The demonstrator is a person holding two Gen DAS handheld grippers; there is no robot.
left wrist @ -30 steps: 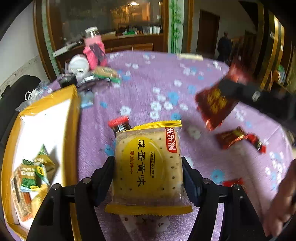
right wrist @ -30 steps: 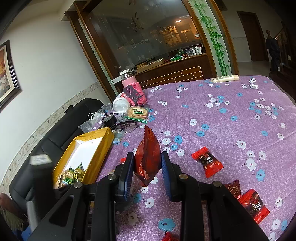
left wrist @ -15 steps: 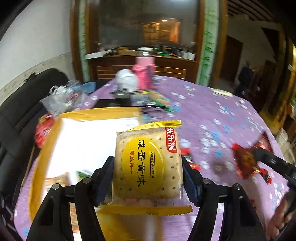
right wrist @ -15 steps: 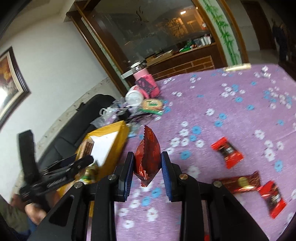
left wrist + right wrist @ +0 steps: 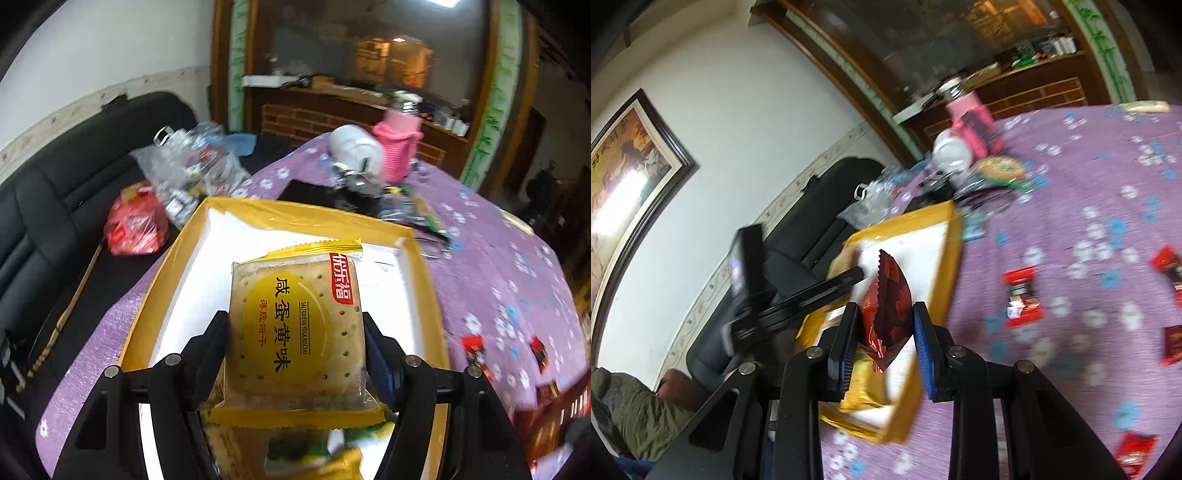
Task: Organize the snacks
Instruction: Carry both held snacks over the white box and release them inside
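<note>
My left gripper (image 5: 295, 328) is shut on a yellow salted egg yolk biscuit packet (image 5: 295, 332) and holds it above the yellow box (image 5: 295, 218) with a white inside. Several green and yellow snack packets (image 5: 332, 454) lie in the box below it. My right gripper (image 5: 884, 325) is shut on a dark red foil snack packet (image 5: 888, 310) and holds it over the same yellow box (image 5: 945, 266). The left gripper (image 5: 812, 291) shows as a dark arm reaching over the box in the right wrist view. Red candies (image 5: 1021, 295) lie on the purple tablecloth.
A pink bottle (image 5: 400, 147), a white cup (image 5: 354, 147), and dark wrappers (image 5: 399, 206) lie behind the box. Plastic bags (image 5: 192, 170) and a red bag (image 5: 135, 221) sit on the black sofa (image 5: 55, 206). More red candies (image 5: 476, 350) lie at the right.
Both grippers have swung left from the open tablecloth to above the yellow box, each still holding its packet. The left gripper now reaches in beside the right one.
</note>
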